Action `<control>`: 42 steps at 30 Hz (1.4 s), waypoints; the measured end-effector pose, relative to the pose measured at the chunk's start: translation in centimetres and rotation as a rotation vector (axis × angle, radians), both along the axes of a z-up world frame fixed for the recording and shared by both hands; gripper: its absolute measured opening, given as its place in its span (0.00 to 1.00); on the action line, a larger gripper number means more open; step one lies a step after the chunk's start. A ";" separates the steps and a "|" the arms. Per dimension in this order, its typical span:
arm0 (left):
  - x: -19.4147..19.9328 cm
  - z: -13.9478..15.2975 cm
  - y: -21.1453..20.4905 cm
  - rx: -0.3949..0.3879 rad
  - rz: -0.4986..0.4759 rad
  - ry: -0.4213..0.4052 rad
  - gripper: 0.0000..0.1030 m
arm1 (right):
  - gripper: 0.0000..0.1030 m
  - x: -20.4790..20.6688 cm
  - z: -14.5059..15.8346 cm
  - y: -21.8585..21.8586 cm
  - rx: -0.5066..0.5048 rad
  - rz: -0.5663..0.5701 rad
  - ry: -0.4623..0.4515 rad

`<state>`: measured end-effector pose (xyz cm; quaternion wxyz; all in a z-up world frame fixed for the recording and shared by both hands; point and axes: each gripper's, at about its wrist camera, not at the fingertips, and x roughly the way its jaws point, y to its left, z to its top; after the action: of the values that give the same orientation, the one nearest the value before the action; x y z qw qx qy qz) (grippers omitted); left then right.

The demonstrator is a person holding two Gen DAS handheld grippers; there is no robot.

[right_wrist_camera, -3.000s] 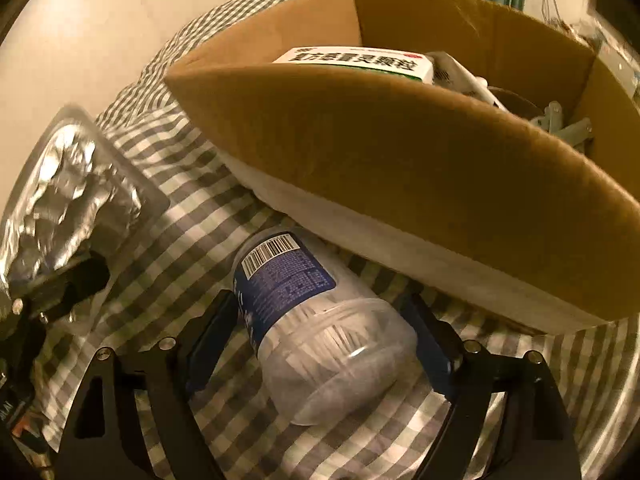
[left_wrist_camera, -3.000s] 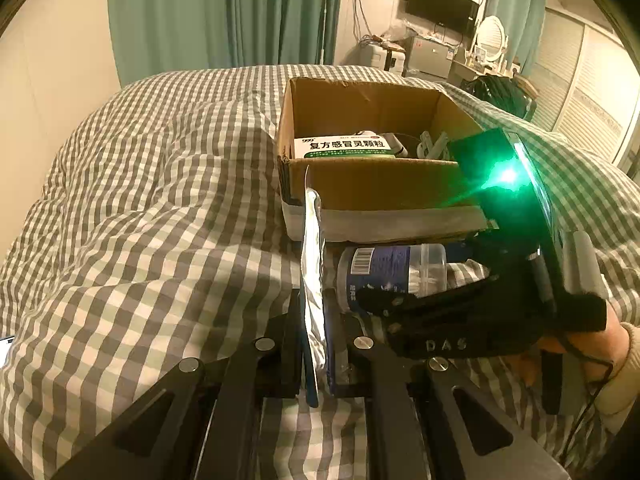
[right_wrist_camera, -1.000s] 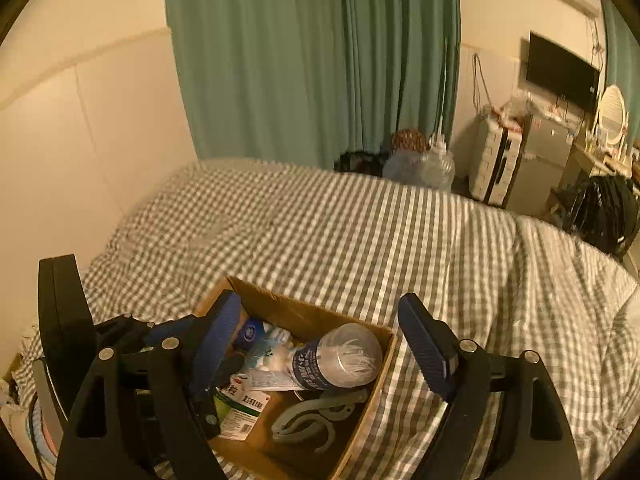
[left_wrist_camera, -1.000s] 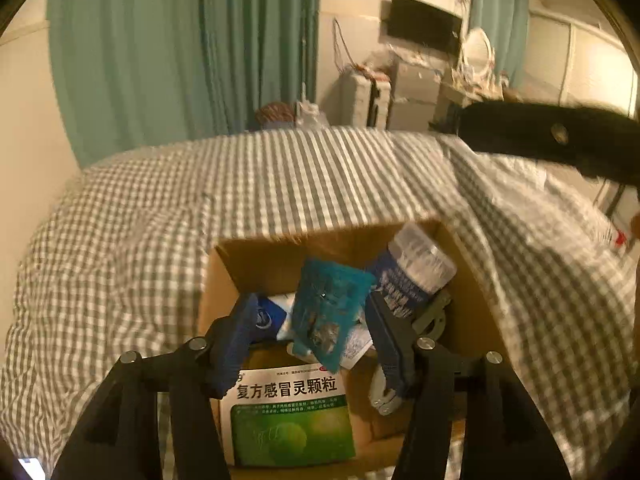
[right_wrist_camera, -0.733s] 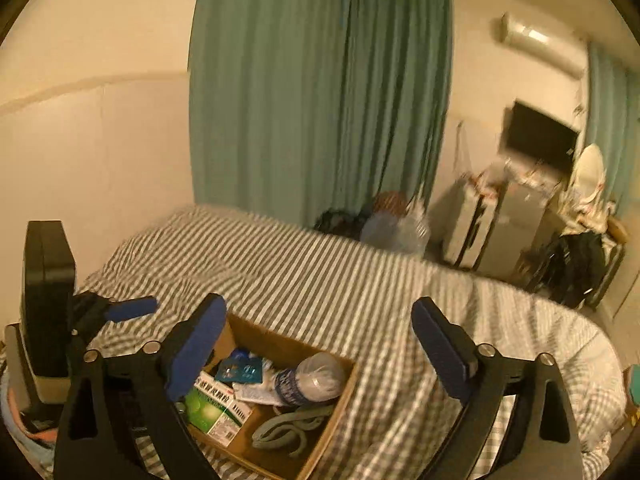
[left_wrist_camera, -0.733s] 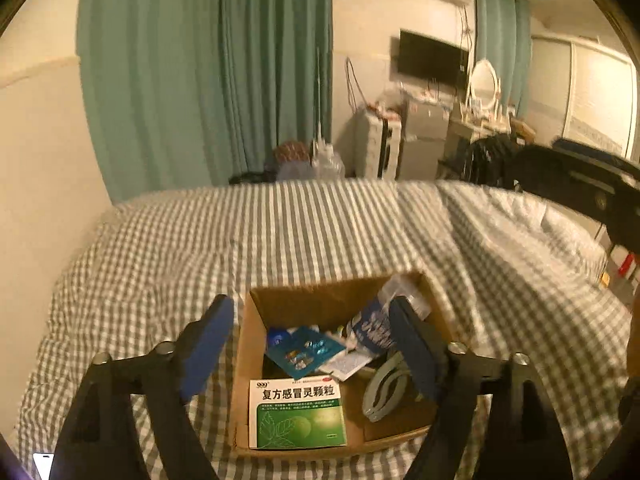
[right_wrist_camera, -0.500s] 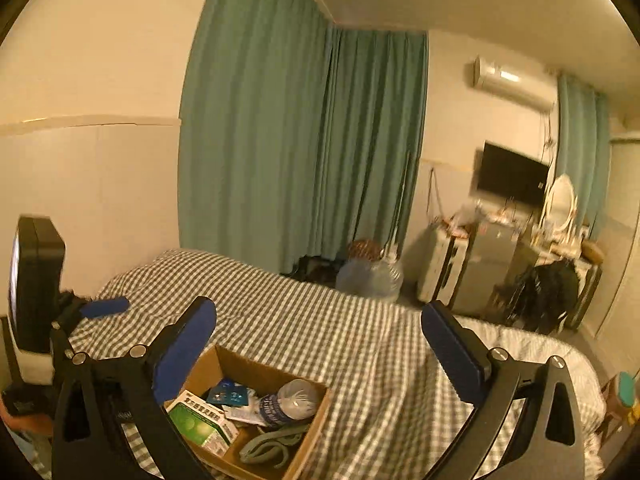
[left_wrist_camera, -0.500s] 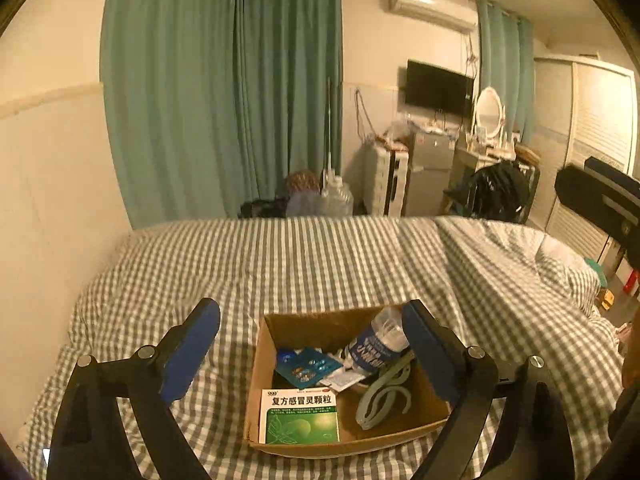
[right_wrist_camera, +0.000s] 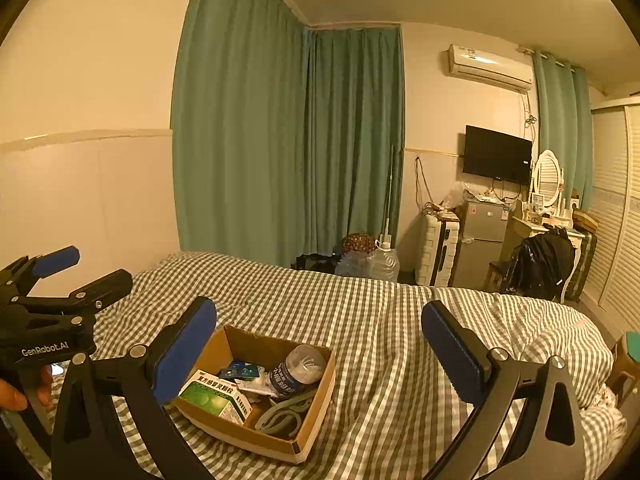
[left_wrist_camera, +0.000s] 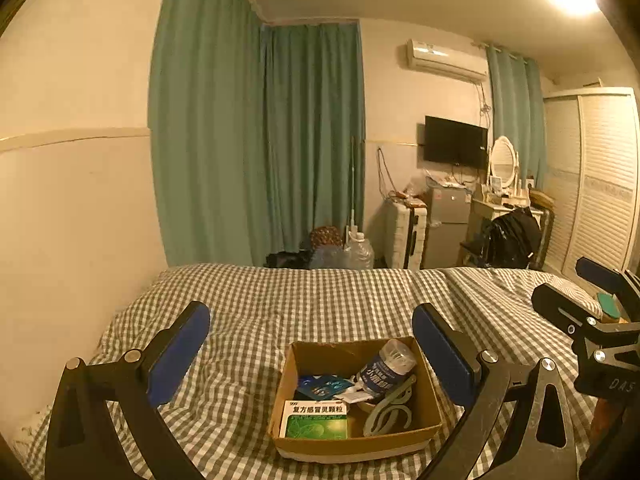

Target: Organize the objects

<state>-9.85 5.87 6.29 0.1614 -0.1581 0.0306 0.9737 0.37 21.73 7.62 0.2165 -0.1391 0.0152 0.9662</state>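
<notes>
Both grippers' fingers (left_wrist_camera: 176, 354) spread; cardboard box (left_wrist_camera: 352, 438) filled

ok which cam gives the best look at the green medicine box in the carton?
Left wrist. The green medicine box faces the camera squarely at the front of the cardboard carton, so its label shows flat and unobstructed. In the right wrist view the box is skewed, and a hand-held gripper finger sits close beside it.

A bed in grey-checked bedding (left_wrist_camera: 320, 300) fills six o'clock, teal curtains (left_wrist_camera: 256, 144) hang at twelve, and toward two o'clock sit a wall television (left_wrist_camera: 455, 141), air conditioner (left_wrist_camera: 444, 60), small fridge (left_wrist_camera: 446, 230) and louvred wardrobe (left_wrist_camera: 600, 176).
</notes>
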 end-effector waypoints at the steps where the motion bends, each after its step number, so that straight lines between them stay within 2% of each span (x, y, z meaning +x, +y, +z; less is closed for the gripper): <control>1: 0.3 -0.3 -0.1 0.000 0.003 0.005 1.00 | 1.00 0.2 -0.2 -0.1 0.001 0.001 0.004; 7: 1.1 -2.6 -0.5 -0.022 0.025 0.008 1.00 | 1.00 1.1 -3.2 -0.7 -0.019 -0.006 -0.045; 13: 1.0 -5.3 0.1 -0.065 0.026 -0.046 1.00 | 1.00 0.4 -5.7 -0.5 -0.042 -0.015 -0.123; 15: 1.1 -5.7 0.3 -0.069 0.021 -0.066 1.00 | 1.00 0.5 -5.8 -0.4 -0.048 -0.022 -0.124; 22: 1.7 -6.1 0.3 -0.094 0.015 -0.061 1.00 | 1.00 0.6 -5.7 0.0 -0.062 -0.043 -0.120; 42: 1.7 -6.0 -0.1 -0.097 0.013 -0.067 1.00 | 1.00 0.5 -5.7 0.2 -0.069 -0.054 -0.126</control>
<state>-8.13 5.77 0.31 0.1482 -0.1984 0.0712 0.9662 0.89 21.92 1.91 0.2382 -0.2064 0.0386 0.9483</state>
